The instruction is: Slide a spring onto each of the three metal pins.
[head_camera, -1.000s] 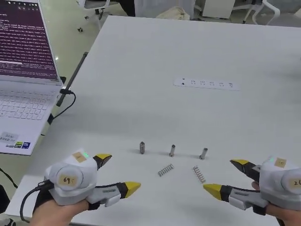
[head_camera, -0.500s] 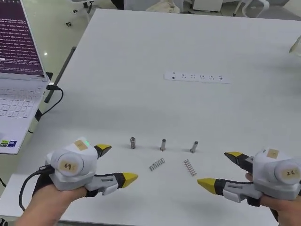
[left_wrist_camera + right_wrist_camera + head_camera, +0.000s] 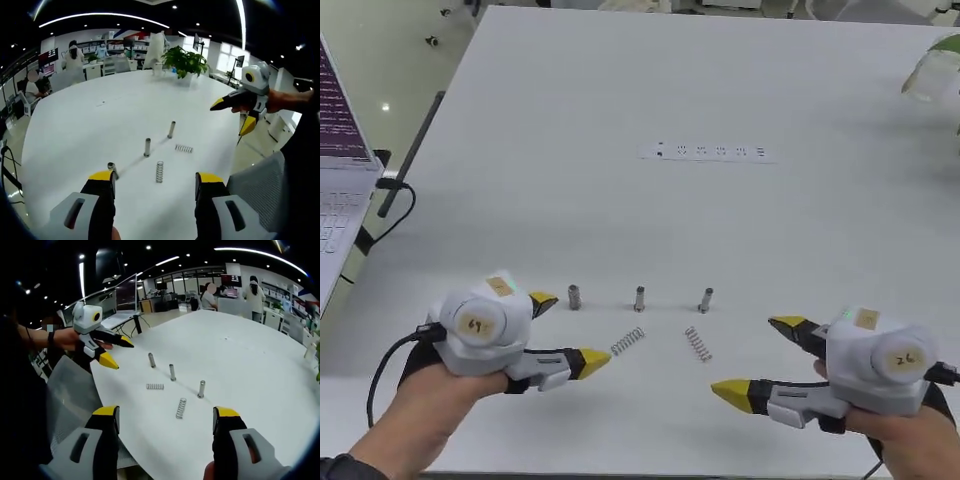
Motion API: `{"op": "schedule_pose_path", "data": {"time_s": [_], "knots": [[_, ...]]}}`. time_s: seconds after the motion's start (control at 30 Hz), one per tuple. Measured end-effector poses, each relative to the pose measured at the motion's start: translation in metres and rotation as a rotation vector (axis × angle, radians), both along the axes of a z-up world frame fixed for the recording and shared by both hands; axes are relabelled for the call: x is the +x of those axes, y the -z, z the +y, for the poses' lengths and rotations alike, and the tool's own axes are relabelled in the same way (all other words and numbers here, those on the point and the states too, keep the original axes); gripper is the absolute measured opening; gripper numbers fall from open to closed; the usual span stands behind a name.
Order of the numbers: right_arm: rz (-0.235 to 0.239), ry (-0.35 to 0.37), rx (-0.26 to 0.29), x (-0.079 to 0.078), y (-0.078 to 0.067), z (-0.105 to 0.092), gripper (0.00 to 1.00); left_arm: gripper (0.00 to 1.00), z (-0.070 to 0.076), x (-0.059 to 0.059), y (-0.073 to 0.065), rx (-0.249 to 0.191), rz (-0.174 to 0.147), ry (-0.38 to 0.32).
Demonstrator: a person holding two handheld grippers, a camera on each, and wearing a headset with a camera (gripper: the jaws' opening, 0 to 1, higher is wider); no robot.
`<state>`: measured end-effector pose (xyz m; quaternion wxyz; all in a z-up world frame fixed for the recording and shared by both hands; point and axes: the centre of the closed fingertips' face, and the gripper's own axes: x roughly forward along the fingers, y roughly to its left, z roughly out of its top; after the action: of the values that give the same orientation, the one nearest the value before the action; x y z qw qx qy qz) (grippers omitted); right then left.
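Note:
Three short metal pins stand upright in a row on the white table: left pin (image 3: 574, 297), middle pin (image 3: 639, 298), right pin (image 3: 706, 300). The left pin looks thicker; I cannot tell whether a spring is round it. Two loose springs lie just in front of the row, one spring (image 3: 627, 341) on the left and another spring (image 3: 697, 343) on the right. My left gripper (image 3: 567, 331) hovers open beside the left spring (image 3: 159, 171), nothing between its jaws. My right gripper (image 3: 757, 357) is open too, to the right of the other spring (image 3: 181, 408).
A white power strip (image 3: 708, 152) lies farther back on the table (image 3: 620, 220). A laptop (image 3: 335, 150) and a black cable (image 3: 395, 195) sit off the table's left edge. A plant pot (image 3: 932, 70) stands at the far right. The table's front edge is just below both grippers.
The head camera has shifted, so everything sits further left and higher in the picture. My left gripper has edged a little closer to the left spring. Both grippers remain open.

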<state>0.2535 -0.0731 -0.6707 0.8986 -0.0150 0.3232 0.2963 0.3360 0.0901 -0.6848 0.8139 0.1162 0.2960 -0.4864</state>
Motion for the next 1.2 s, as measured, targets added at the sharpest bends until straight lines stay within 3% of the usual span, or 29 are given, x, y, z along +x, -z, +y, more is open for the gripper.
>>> {"op": "schedule_pose_path", "data": {"time_s": [0.5, 0.93, 1.03, 1.13, 1.2], "knots": [[0.008, -0.009, -0.006, -0.004, -0.002, -0.005, 0.76, 0.55, -0.018, 0.010, 0.023, 0.030, 0.027, 0.018], [0.012, -0.025, -0.012, -0.004, -0.007, -0.007, 0.75, 0.47, -0.030, 0.011, 0.045, 0.056, 0.057, 0.020], [0.015, -0.029, -0.014, -0.005, -0.006, -0.007, 0.74, 0.44, -0.032, 0.010, 0.052, 0.069, 0.063, 0.024], [0.016, -0.033, -0.013, -0.006, -0.008, -0.007, 0.73, 0.39, -0.033, 0.010, 0.062, 0.110, 0.053, 0.038], [0.016, -0.035, -0.011, -0.006, -0.008, -0.006, 0.72, 0.38, -0.036, 0.009, 0.066, 0.108, 0.069, 0.038]]}}
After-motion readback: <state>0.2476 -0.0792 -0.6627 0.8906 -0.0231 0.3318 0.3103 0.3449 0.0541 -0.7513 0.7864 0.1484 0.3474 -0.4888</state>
